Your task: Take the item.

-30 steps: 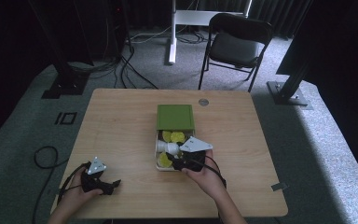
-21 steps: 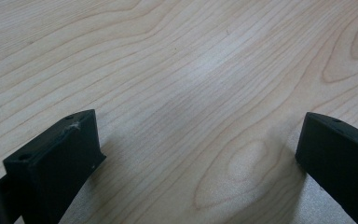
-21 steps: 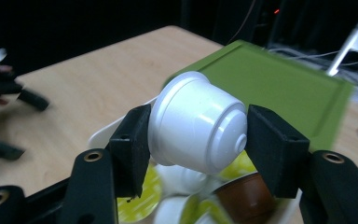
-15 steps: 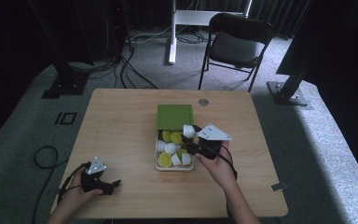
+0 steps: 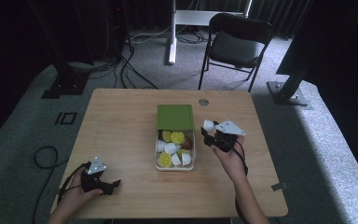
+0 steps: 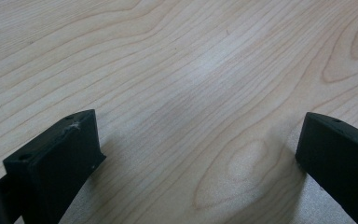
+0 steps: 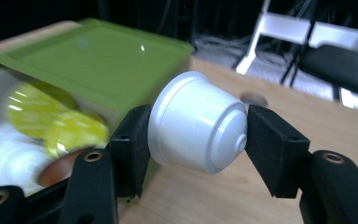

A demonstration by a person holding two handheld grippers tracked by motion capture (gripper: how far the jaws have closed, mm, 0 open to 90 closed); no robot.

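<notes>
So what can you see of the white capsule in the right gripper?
The white capsule is a small, glossy, plastic-looking cup that tapers to a rounded end with a central nub. It lies on its side, clamped between the right gripper's black jaws, which press on its wide end and its nubbed tip. It is held above the table, just right of the clear box with its green lid.

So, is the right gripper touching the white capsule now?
Touching. The right gripper view shows the right gripper with both black jaws pressed against the sides of the white capsule.

The green lid [image 5: 175, 116] hides the box's far half — capsules [image 7: 51, 123] smear into blur beside the right claw.
</notes>
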